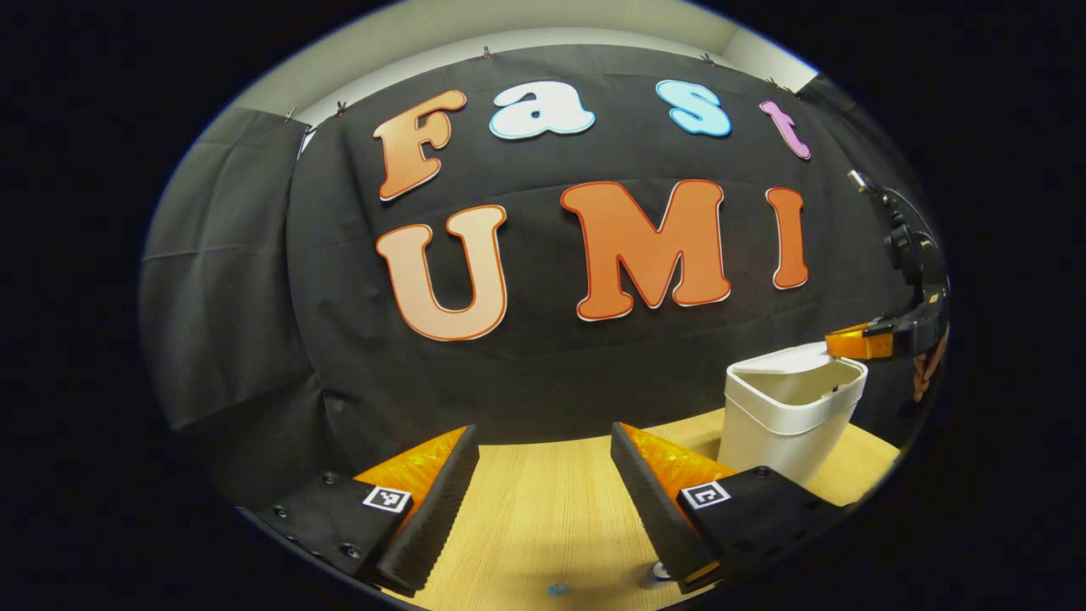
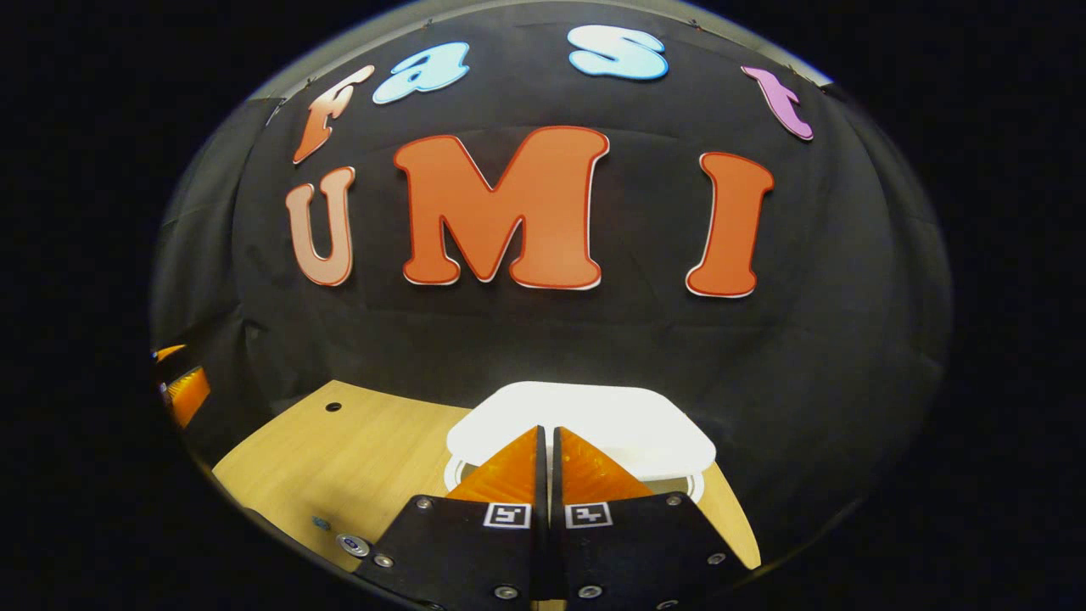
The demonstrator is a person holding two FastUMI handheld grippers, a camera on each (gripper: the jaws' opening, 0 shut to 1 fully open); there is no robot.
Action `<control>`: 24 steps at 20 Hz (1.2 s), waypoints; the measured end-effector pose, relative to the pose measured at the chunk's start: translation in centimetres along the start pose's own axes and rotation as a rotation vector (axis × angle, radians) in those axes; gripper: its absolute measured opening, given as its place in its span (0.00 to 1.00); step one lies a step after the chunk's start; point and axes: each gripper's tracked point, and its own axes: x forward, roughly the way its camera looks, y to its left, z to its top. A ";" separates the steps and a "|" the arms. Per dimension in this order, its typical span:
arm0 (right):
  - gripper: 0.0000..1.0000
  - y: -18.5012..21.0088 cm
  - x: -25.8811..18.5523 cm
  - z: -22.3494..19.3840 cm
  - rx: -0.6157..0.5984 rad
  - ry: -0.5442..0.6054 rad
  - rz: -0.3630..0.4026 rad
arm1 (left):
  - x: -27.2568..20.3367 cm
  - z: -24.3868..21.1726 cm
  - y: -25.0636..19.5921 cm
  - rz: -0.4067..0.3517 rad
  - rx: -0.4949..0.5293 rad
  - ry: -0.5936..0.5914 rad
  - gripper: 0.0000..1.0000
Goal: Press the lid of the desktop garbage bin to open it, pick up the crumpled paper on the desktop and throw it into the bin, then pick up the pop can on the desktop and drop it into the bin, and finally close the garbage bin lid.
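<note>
Showing, lower right of the left gripper view, the white garbage bin (image 1: 793, 416) sitting on the wooden worktop (image 1: 543, 518), its lid (image 1: 785, 359) tilting slightly up. Hovering at the frame's bottom, the left claw (image 1: 543, 484) with fingers spread wide apart, gripping nothing. Reaching in at the right edge over the lid, the right claw (image 1: 836, 344). Giving a closer look in the right gripper view: right claw (image 2: 547, 445) with fingers drawn together, tips lying over the lid (image 2: 585, 424) at lower centre; contact impossible to tell.
</note>
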 end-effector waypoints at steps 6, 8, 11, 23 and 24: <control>0.00 2.1 -0.9 1.3 -0.017 -0.068 0.088 | -0.3 -0.9 0.0 0.040 -0.036 0.003 1.00; 0.00 3.0 -1.4 1.3 -0.024 -0.078 0.111 | 0.0 -1.0 0.4 0.045 -0.041 0.009 1.00; 0.00 5.1 -2.1 0.6 -0.049 -0.093 0.144 | 0.4 -1.1 0.8 0.029 -0.051 0.010 1.00; 0.16 14.4 -4.1 -9.7 -0.081 0.034 0.298 | 1.6 -2.5 3.8 -0.044 -0.048 0.034 1.00; 0.32 15.0 -4.3 -10.5 -0.083 0.048 0.305 | 1.7 -2.7 4.1 -0.046 -0.043 0.038 1.00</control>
